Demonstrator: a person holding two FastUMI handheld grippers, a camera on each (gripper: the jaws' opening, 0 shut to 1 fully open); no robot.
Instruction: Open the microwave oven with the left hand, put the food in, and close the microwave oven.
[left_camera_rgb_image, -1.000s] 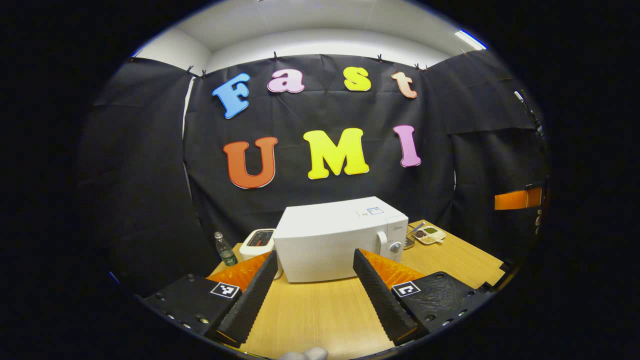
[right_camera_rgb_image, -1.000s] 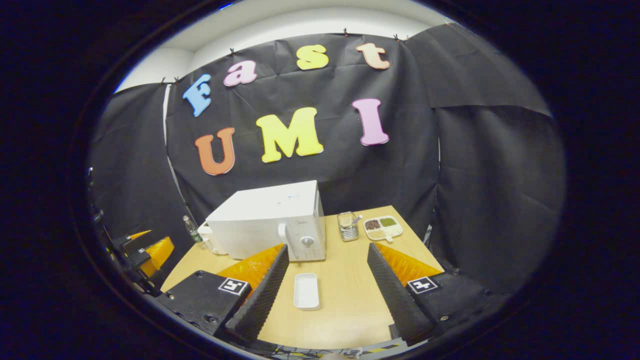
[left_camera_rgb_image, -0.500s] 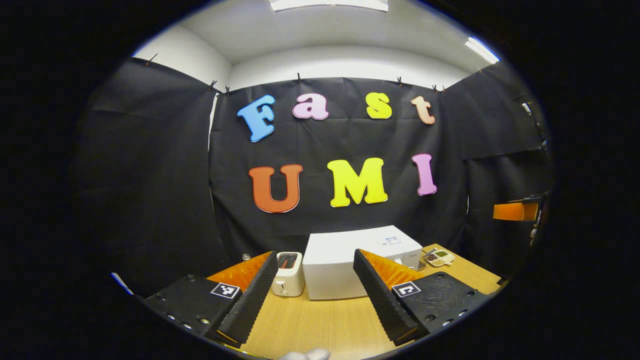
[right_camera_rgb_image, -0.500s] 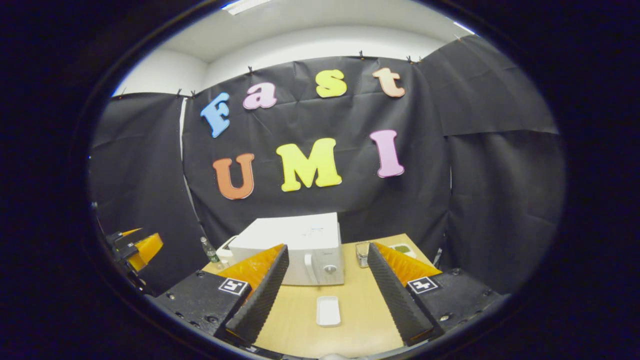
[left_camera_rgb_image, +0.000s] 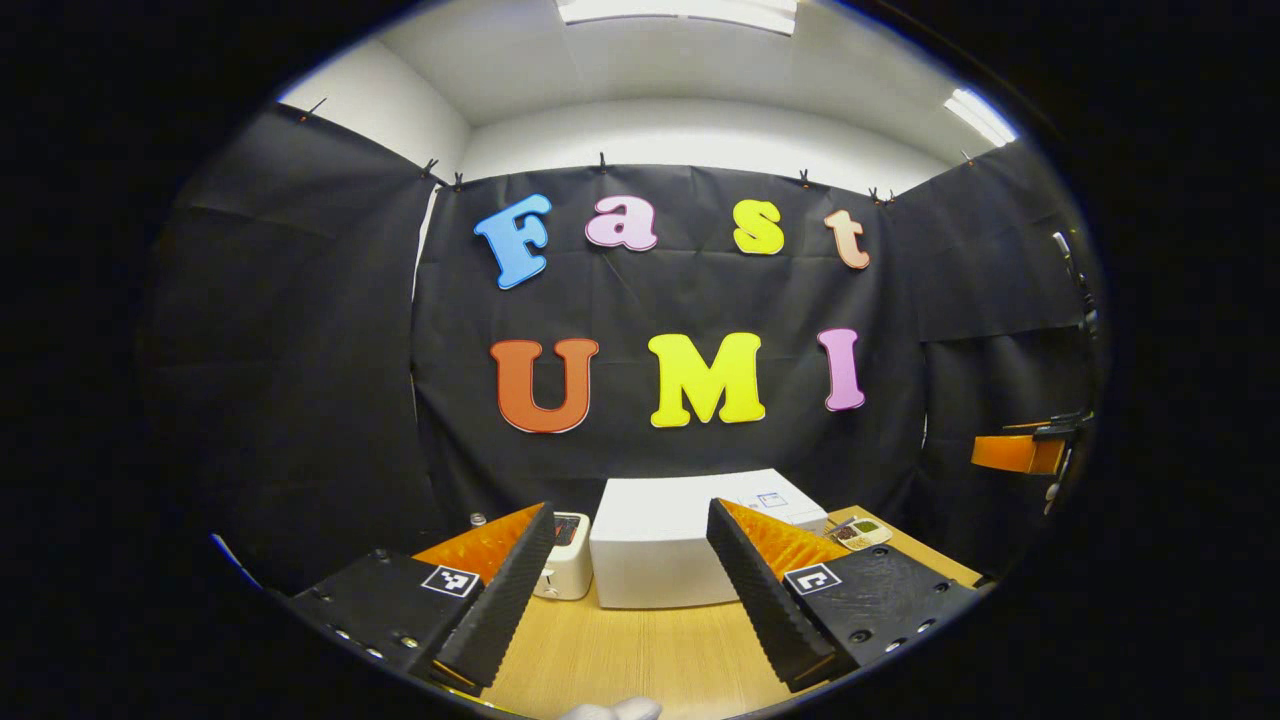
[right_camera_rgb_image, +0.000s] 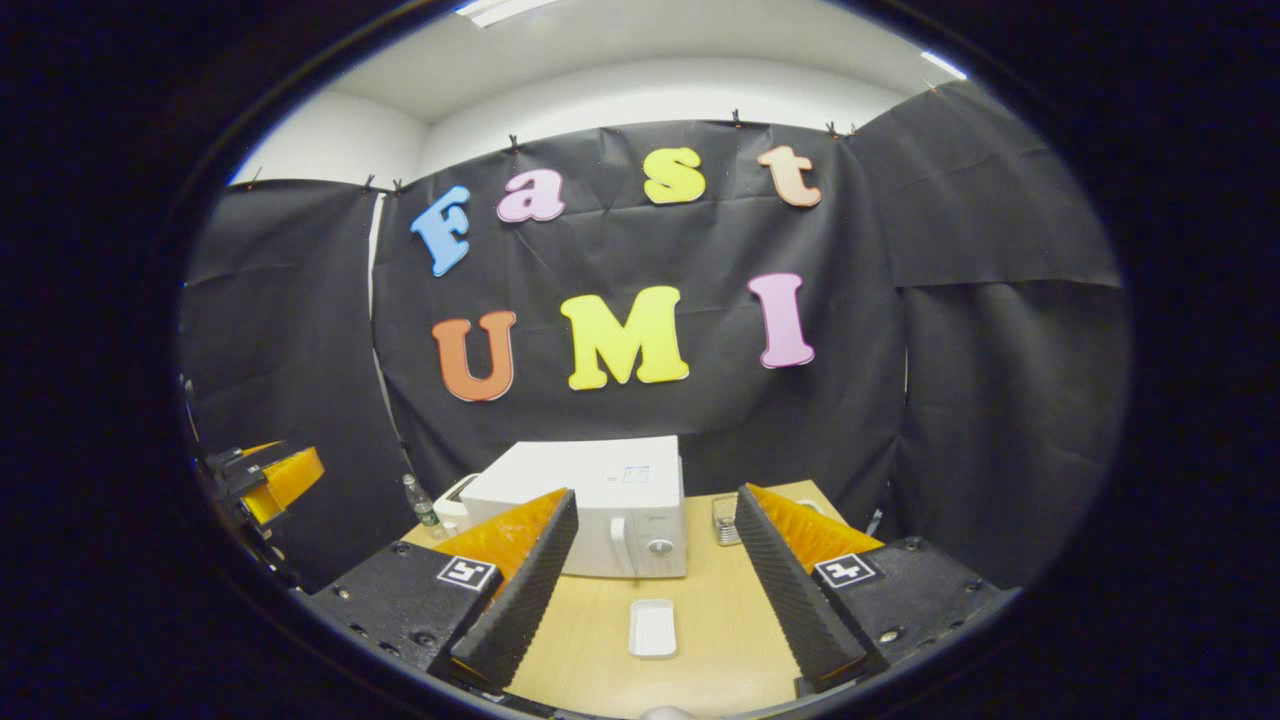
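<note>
Hovering above the near side of the table (left_camera_rgb_image: 640, 650), the left gripper (left_camera_rgb_image: 628, 590) has its fingers (left_camera_rgb_image: 505, 590) spread wide w/ nothing btwn them. Microwave (left_camera_rgb_image: 655, 550) is the landmark: white box, door shut, standing on the table toward the back wall. In the left gripper view it sits straight ahead, framed btwn the two fingers, well apart from them. A white toaster (left_camera_rgb_image: 568, 560) stands just beside the microwave on its left side. A small compartment dish (left_camera_rgb_image: 858, 532) w/ dark and green bits lies to the microwave's right, near the table's far edge. Bottle cap (left_camera_rgb_image: 478, 519) peeks over the left finger, left of the toaster; rest hidden.

Right gripper (right_camera_rgb_image: 655, 590) also hangs over the table's near side (right_camera_rgb_image: 700, 630), fingers (right_camera_rgb_image: 525, 590) wide apart, empty. In the right gripper view the microwave (right_camera_rgb_image: 590, 505) shows its front right corner: handle (right_camera_rgb_image: 620, 545) vertical, a knob (right_camera_rgb_image: 658, 547) beside it, door closed. A white rectangular tray (right_camera_rgb_image: 652, 628) lies flat on the table in front of the microwave, apart from it, btwn the right gripper's fingers but not touched by them; can't tell what's in it. A wire-mesh holder (right_camera_rgb_image: 724, 520) stands just right of the microwave, partly behind the right finger. Clear bottle (right_camera_rgb_image: 420, 502) stands left of the microwave, next to the toaster (right_camera_rgb_image: 455, 505), mostly hidden. The left gripper (right_camera_rgb_image: 270, 475) shows far off to the microwave's left in this view, held in the air.
</note>
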